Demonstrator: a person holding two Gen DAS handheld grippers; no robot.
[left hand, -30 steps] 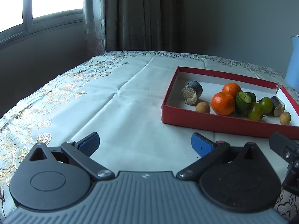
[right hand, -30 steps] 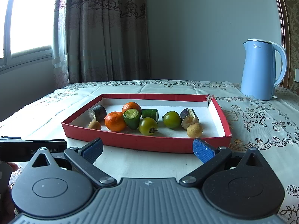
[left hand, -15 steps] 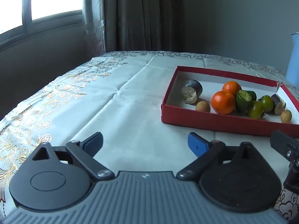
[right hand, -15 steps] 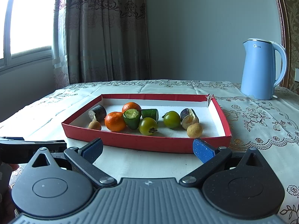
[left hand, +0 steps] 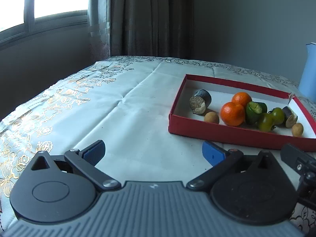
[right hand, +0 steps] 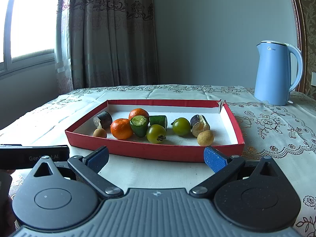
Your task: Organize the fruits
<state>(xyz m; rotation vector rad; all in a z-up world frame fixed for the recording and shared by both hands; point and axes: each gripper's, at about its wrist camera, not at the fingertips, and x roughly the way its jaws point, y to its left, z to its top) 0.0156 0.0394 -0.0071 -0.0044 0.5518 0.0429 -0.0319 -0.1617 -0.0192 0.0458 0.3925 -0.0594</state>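
Observation:
A shallow red tray [right hand: 158, 151] [left hand: 217, 131] with a white floor sits on the tablecloth and holds the fruit. In it lie two oranges [right hand: 121, 128] [left hand: 233, 113], two green tomatoes [right hand: 156, 134] [left hand: 265, 122], cut green pieces [right hand: 139, 125], dark cut chunks [right hand: 103, 119] [left hand: 199, 102] and small brown longans [right hand: 205, 137] [left hand: 211, 117]. My right gripper [right hand: 156, 158] is open just in front of the tray's near wall, with nothing between its fingers. My left gripper [left hand: 153, 153] is open over bare cloth, left of and nearer than the tray.
A light blue electric kettle [right hand: 274, 73] stands at the back right of the table. The patterned tablecloth [left hand: 59, 106] runs to the left edge by a window and curtain [right hand: 110, 33]. The left gripper's body [right hand: 33, 156] shows at the right view's left side.
The left gripper has shifted slightly, so the tray sits a little lower and nearer in its view. The right gripper has stayed still.

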